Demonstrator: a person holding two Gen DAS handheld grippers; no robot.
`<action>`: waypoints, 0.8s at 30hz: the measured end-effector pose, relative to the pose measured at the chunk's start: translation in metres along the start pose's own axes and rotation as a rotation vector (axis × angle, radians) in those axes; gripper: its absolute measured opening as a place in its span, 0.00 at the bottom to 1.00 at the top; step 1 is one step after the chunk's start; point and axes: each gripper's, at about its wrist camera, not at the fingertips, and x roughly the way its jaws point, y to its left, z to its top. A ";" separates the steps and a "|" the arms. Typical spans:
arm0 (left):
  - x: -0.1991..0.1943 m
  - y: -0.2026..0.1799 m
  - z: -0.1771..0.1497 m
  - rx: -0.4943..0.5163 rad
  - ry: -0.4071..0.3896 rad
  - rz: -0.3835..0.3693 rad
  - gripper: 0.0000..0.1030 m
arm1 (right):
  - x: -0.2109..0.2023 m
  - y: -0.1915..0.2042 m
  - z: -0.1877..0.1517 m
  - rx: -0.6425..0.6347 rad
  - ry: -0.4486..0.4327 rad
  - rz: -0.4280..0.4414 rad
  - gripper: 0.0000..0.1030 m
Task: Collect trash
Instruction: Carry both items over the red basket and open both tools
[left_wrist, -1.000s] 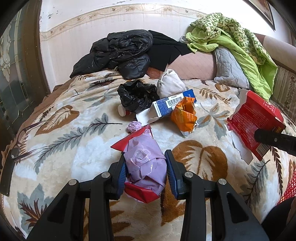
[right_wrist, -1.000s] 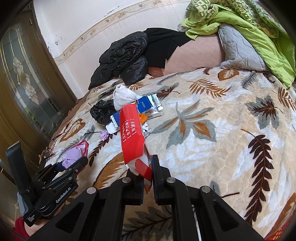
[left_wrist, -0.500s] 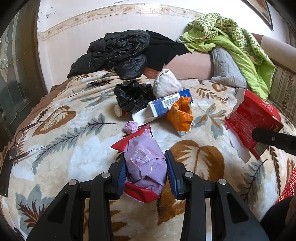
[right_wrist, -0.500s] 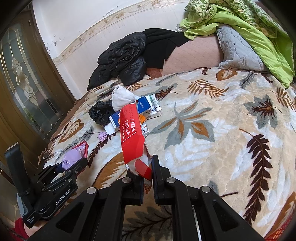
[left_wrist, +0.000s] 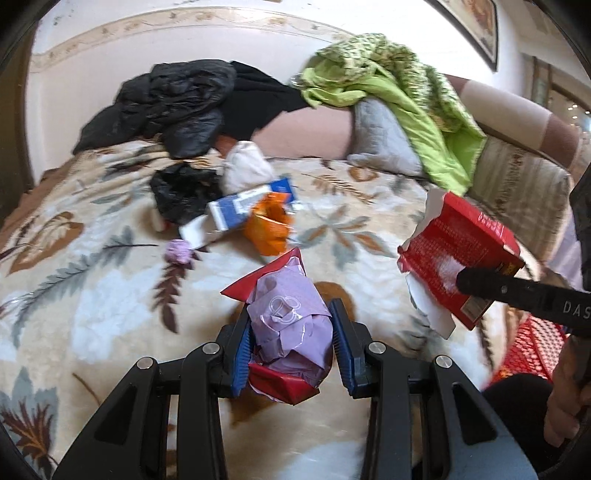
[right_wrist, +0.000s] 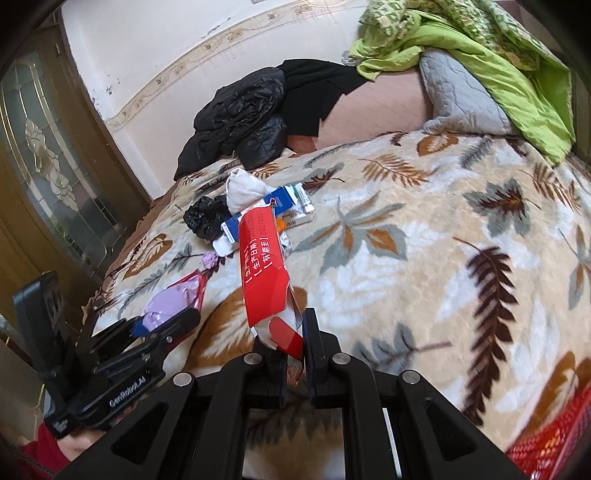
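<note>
My left gripper is shut on a purple and red wrapper and holds it above the leaf-patterned blanket. It also shows in the right wrist view. My right gripper is shut on a flattened red carton, also seen in the left wrist view. More trash lies in a pile mid-bed: a black bag, a blue and white carton, an orange wrapper, a white wad and a small purple ball.
A red mesh basket sits at the lower right, also in the right wrist view. Black jackets, a green quilt and a grey pillow lie at the bed's far side. A glass door stands at left.
Both grippers have swung right with their loads still held. The trash pile has shifted left in the left view, and the red basket now shows more.
</note>
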 end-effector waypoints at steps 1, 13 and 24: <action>-0.001 -0.003 0.001 0.001 0.003 -0.011 0.36 | -0.006 -0.005 -0.002 0.014 0.000 -0.002 0.08; -0.005 -0.109 0.023 0.136 0.051 -0.244 0.36 | -0.116 -0.100 -0.021 0.219 -0.104 -0.152 0.08; 0.019 -0.263 0.025 0.295 0.188 -0.541 0.36 | -0.233 -0.192 -0.066 0.413 -0.223 -0.403 0.08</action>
